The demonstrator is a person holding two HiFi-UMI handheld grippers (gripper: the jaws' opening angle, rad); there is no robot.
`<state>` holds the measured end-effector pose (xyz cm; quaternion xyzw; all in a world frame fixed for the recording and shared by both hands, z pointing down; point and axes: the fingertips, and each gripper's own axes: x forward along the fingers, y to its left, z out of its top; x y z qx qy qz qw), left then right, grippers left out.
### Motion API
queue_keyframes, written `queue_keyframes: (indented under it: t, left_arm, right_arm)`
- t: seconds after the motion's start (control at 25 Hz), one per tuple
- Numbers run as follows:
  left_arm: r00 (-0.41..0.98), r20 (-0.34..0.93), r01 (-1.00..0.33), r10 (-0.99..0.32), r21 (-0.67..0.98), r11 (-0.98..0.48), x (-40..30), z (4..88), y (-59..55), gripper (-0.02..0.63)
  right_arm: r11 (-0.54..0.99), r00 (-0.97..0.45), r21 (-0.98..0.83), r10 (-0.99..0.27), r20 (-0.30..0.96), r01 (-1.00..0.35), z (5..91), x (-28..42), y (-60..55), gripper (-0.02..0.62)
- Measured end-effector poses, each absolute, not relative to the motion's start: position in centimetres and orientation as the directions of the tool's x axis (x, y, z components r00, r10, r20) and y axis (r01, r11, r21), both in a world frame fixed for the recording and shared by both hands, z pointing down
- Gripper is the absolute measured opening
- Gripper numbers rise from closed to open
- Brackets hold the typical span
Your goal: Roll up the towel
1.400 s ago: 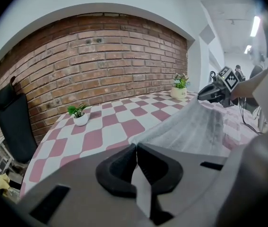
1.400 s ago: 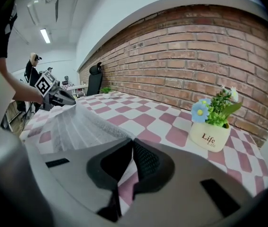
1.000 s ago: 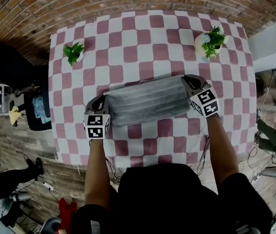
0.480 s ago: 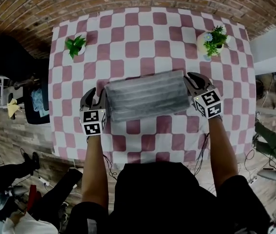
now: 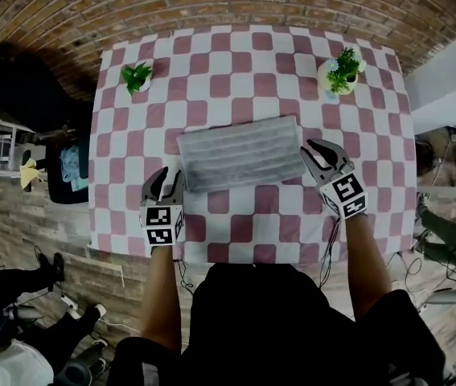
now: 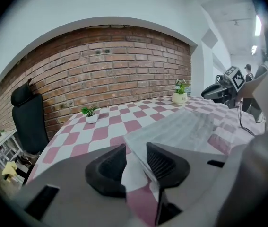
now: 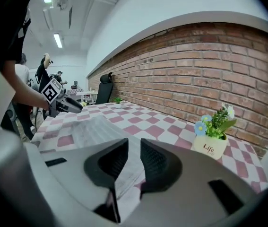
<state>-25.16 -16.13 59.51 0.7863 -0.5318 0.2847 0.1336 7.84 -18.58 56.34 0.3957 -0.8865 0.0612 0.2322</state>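
The grey towel [image 5: 240,153] lies folded into a flat strip across the middle of the red-and-white checked table [image 5: 244,79]. My left gripper [image 5: 162,183] hovers off the towel's near left corner, apart from it. Its jaws have just been opening and stand slightly open with nothing between them; past them lies the towel [image 6: 171,129]. My right gripper [image 5: 318,151] sits just beside the towel's right end. Its jaws have also just been opening a little and hold nothing; the towel [image 7: 96,129] shows beyond the narrow gap.
A small green plant in a white pot [image 5: 137,77] stands at the far left corner. A flowering plant in a white pot [image 5: 340,69] stands at the far right. A black chair [image 6: 27,122] stands off the table's left side, and a brick wall runs behind.
Both grippers let go of the towel's ends and drew back toward me and upward. The towel stays flat on the table.
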Motion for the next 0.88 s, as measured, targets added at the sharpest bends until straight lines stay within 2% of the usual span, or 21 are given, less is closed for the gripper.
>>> queue_keyframes:
  t: [0.28,0.6,0.88]
  left_arm:
    - [0.286,0.627,-0.912,-0.724,-0.052,-0.406,-24.3,61.3,-11.2,0.133]
    - [0.303,0.672,-0.931,-0.676,0.057,-0.361,-24.0,64.3,-9.8,0.133]
    - [0.301,0.685,-0.954,-0.663,0.213,-0.212,-24.1,65.7,-10.1,0.124]
  right_arm:
    - [0.697,-0.579,0.052,-0.632,0.515,-0.715,58.3,7.9,-14.3,0.081]
    - [0.668,-0.591,-0.059,-0.609,0.529,-0.742,59.5,7.6,-12.7,0.083]
    - [0.689,-0.604,-0.054,-0.593,0.532,-0.723,59.3,6.6,-12.2,0.084]
